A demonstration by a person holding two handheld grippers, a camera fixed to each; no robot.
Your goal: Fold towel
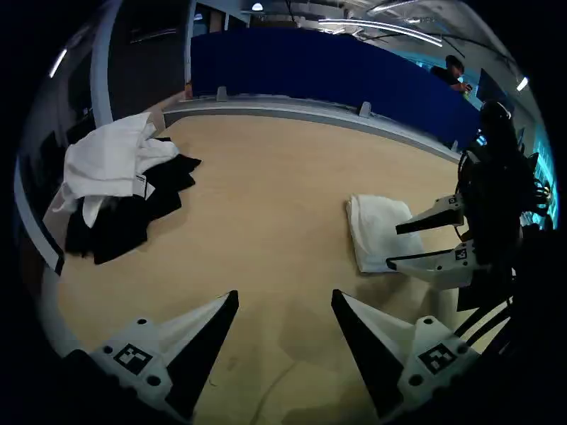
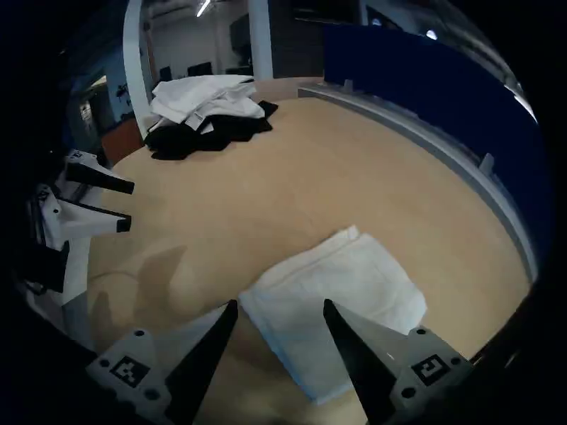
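Right gripper (image 2: 280, 303) jaws spread over folded white towel (image 2: 340, 280), left gripper (image 1: 284, 293) jaws spread above wooden table (image 1: 283, 177)

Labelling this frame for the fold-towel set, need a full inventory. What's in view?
Table: one, light wood.
Folded towel: one, white, near table edge.
Cloth pile: one, white on black, far table corner.
Partition: one, blue, along the table's far side.
Person: one, dark top, behind the partition.
Left gripper: one, white with black fingers, open, over bare table.
Right gripper: one, same colours, open, over the towel's edge.
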